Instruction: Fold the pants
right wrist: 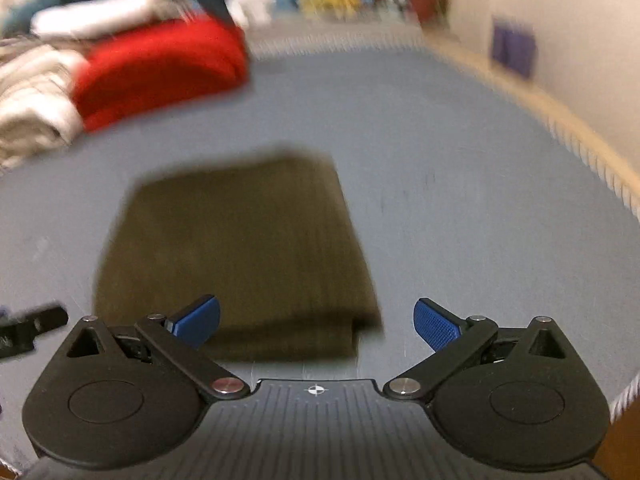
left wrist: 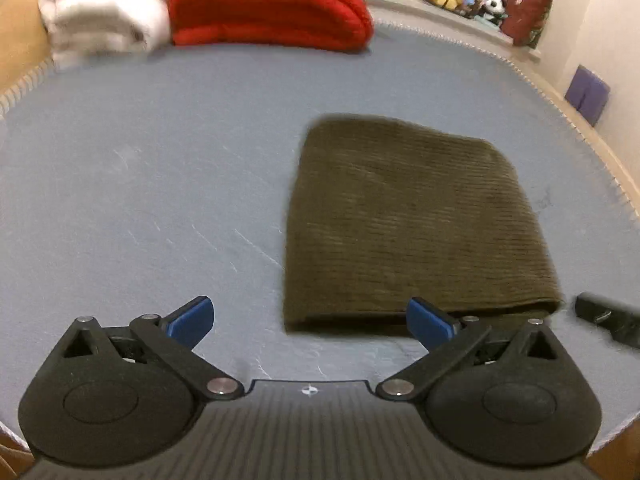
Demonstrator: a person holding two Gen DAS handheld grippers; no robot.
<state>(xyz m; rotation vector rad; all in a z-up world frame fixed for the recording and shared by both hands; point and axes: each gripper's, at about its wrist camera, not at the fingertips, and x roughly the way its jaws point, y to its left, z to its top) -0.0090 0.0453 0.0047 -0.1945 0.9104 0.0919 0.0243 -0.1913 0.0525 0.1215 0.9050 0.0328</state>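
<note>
Dim, warm indoor light, soft shadows. Your right view: heavy motion blur. Left view: sharper, edges bent by fisheye.

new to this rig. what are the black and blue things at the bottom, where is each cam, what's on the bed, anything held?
No robot arm here: a person holds a two-finger gripper in each hand, each with a fisheye camera looking forward along its fingers. The black linkages with blue pads are those fingers. One picture is from the left gripper, the other from the right gripper. Both are open and hold nothing. On the blue-grey bed lie the olive pants, folded into a compact rectangle. At the far end sit a red blanket and white bedding. The right view is motion-blurred.
</note>
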